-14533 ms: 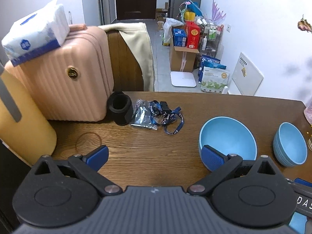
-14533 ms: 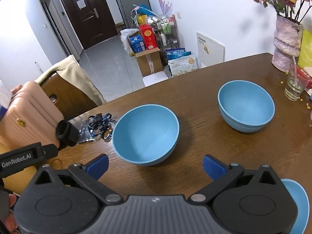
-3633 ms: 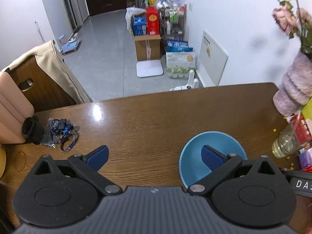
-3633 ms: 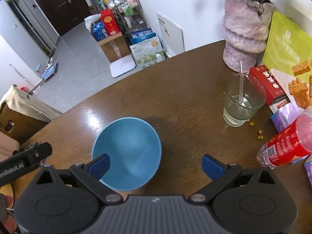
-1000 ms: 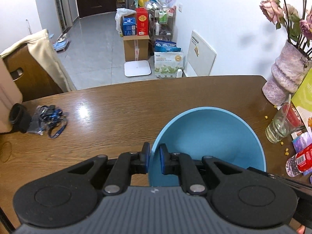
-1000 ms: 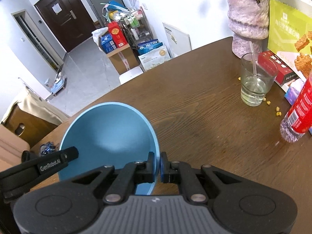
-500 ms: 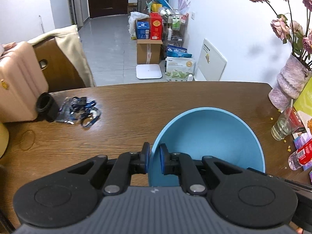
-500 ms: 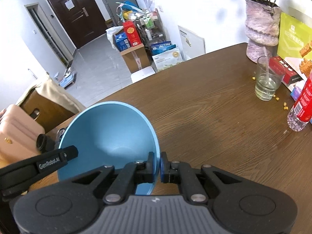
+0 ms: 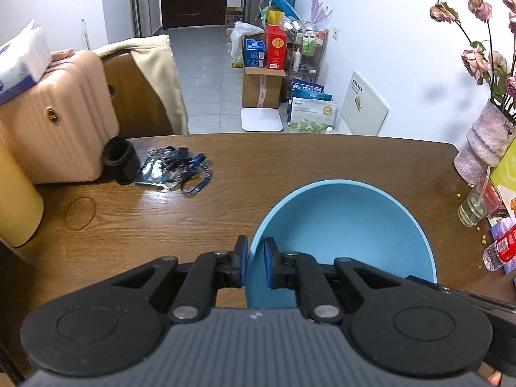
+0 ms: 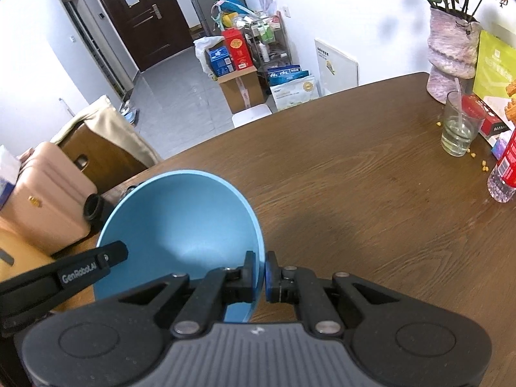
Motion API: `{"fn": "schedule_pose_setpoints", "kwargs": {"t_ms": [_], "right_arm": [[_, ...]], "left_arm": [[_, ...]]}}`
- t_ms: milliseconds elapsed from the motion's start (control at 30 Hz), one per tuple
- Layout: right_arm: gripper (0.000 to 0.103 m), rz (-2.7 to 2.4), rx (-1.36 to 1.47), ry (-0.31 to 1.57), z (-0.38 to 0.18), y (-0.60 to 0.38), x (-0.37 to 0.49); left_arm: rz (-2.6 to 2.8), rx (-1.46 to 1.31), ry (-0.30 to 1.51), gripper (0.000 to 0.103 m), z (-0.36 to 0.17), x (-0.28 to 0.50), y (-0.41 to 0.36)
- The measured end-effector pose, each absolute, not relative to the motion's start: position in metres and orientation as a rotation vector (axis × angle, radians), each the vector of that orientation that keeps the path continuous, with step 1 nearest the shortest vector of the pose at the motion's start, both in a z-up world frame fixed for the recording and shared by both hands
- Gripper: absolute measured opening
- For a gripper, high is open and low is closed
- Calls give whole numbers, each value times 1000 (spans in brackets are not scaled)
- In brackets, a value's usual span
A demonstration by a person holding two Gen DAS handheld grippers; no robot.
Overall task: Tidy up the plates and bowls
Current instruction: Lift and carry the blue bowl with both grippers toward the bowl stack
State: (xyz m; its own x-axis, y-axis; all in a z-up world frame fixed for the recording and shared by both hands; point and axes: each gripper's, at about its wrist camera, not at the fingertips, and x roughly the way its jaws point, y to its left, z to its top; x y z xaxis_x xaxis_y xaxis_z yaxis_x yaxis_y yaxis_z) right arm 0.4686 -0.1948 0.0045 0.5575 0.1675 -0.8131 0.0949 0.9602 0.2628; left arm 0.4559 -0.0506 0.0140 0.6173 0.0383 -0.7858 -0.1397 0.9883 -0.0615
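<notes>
Blue bowl [image 9: 348,225] aloft over the table [image 9: 290,161], toward its right edge: in the left wrist view our left gripper [image 9: 255,262] pinches the near-left rim. In the right wrist view our right gripper [image 10: 260,272] pinches the opposite rim, bowl [image 10: 180,222] tilted. We judge this the carry step; next we need a level set-down, both grips freed together.

Left claw [image 9: 255,262] on bowl [image 9: 345,229] rim

Light blue bowl [image 9: 348,225], brown wood-grain table [image 9: 225,213]
</notes>
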Motion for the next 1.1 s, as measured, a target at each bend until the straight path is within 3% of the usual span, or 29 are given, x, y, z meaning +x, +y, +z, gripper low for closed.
{"fn": "schedule_pose_setpoints", "kwargs": {"t_ms": [1100], "right_arm": [[6, 24, 237, 968, 22, -100, 352]], "left_arm": [[64, -157, 867, 11, 31, 342, 35]]}}
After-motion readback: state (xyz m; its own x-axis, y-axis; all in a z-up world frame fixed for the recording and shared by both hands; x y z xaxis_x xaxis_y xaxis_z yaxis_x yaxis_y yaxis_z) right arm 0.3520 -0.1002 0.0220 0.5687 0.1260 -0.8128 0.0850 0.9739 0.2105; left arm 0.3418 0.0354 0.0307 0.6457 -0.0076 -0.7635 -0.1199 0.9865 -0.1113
